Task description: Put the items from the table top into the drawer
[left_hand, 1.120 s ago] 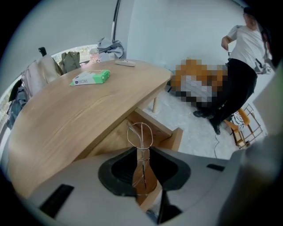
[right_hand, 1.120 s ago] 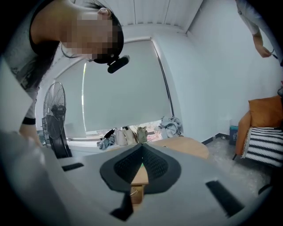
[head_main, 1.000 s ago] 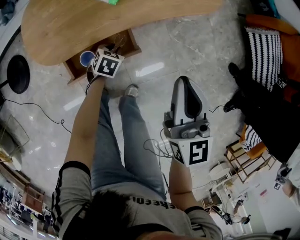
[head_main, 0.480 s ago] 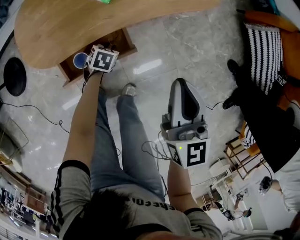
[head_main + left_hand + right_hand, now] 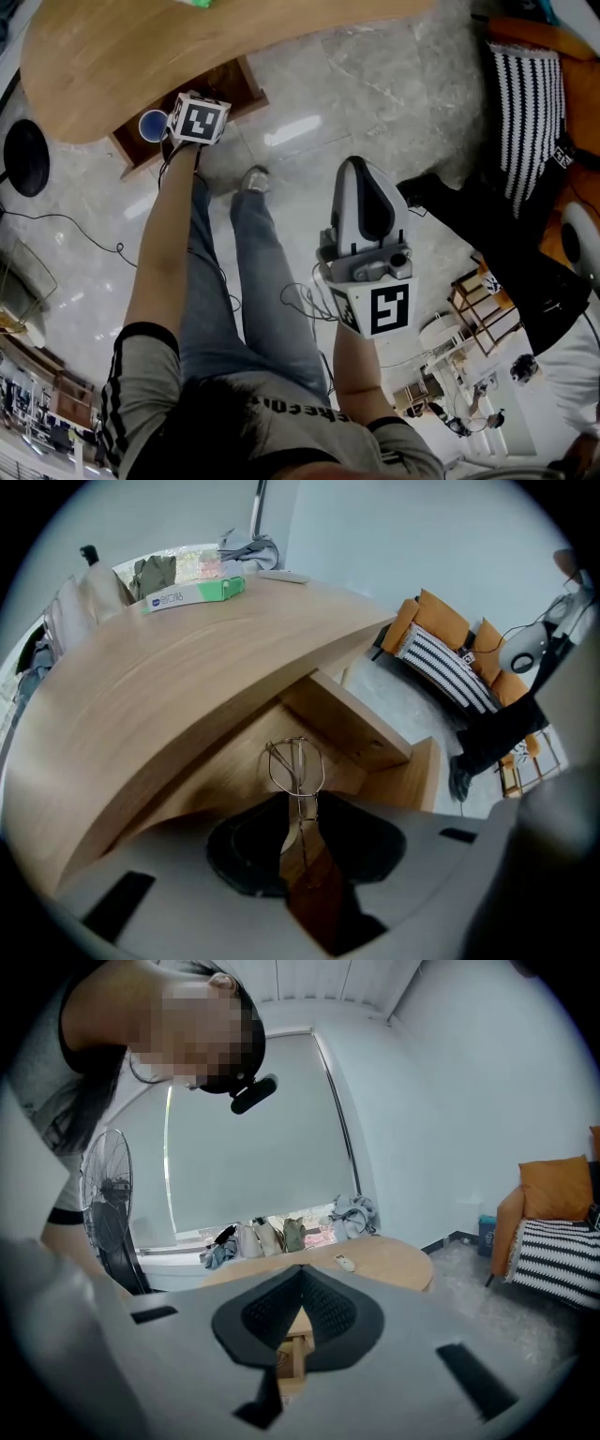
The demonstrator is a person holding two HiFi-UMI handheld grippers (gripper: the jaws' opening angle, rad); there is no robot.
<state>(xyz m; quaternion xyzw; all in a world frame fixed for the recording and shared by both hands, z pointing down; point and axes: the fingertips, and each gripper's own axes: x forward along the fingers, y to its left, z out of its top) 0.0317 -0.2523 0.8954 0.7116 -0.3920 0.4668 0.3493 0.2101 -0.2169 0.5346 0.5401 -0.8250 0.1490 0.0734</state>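
A pair of thin wire glasses (image 5: 296,766) is held in the left claw (image 5: 300,808), which is pointed down into the open drawer (image 5: 375,738) under the tabletop (image 5: 169,667). That claw's jaws are opening, with one arm of the glasses gripped between them. A blue cup (image 5: 152,125) is seen in the drawer beside the claw. A green box (image 5: 192,591) lies on the tabletop. The right claw (image 5: 300,1274) is closed on nothing and is held well apart from the drawer.

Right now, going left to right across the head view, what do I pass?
black round base → blue cup → shoe → right gripper → striped cushion
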